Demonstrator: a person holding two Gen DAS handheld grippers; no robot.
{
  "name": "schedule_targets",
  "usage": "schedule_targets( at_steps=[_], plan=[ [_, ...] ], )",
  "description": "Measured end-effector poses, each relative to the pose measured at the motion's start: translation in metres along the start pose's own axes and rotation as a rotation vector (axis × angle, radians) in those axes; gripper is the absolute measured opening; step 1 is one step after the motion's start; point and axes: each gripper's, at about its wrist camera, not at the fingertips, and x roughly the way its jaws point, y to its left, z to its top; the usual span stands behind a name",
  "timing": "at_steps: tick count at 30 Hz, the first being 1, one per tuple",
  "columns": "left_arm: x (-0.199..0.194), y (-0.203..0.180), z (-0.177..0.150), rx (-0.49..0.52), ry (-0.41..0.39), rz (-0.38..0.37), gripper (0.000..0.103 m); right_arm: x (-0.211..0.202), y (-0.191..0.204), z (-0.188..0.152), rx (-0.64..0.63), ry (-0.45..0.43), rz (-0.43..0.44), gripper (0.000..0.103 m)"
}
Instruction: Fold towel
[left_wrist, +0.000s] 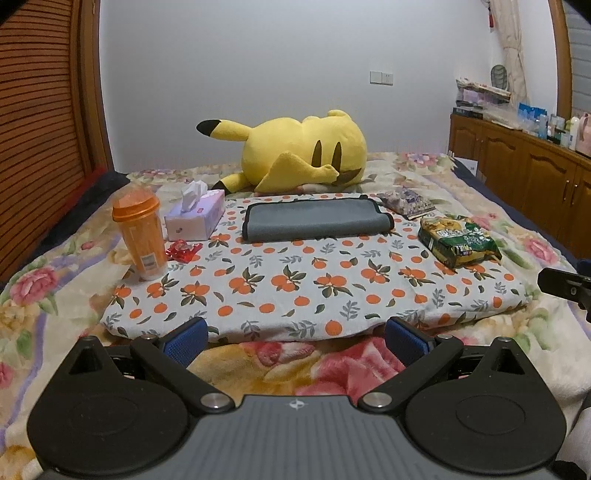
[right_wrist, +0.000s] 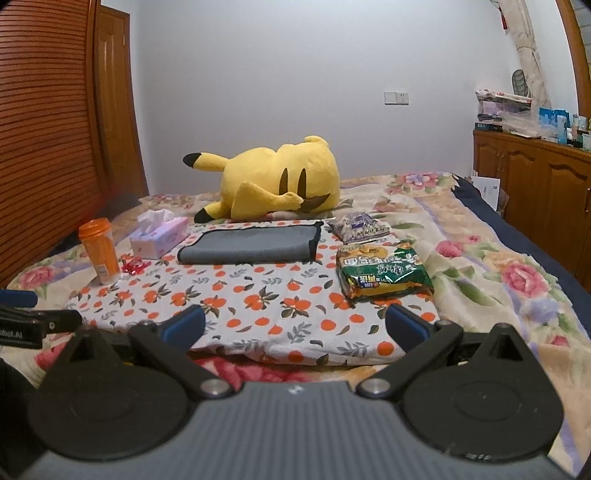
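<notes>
From the left wrist I see my left gripper (left_wrist: 295, 341) spread wide, empty, and the towel (left_wrist: 316, 221) near the far edge of the mat (left_wrist: 295, 291). From the right wrist, my right gripper (right_wrist: 295, 328) also gapes, empty; the towel looks soft, light, floppy, so I'd pinch its near corners.

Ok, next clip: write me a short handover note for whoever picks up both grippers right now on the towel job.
Left gripper: open, holding nothing, at the near edge of the orange-print cloth.
Right gripper: open, holding nothing, at the same edge.
Grey towel: lies at the far side of the cloth, in front of the yellow plush, apparently already folded over once.
Left to do: any further fold, if wanted. Mind the orange cup and tissue box.
</notes>
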Motion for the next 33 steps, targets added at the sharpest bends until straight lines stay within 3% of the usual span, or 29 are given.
schedule_targets(
  at_steps=[19, 33],
  plan=[
    [-0.017, -0.004, 0.010, 0.016, -0.094, -0.001, 0.103, -0.012, -0.003, 0.006, 0.001, -0.084, -0.011, 0.103],
    [-0.018, -0.002, 0.010, 0.009, -0.105, 0.003, 0.103, -0.016, -0.004, 0.009, -0.002, -0.118, -0.016, 0.103]
  ],
)
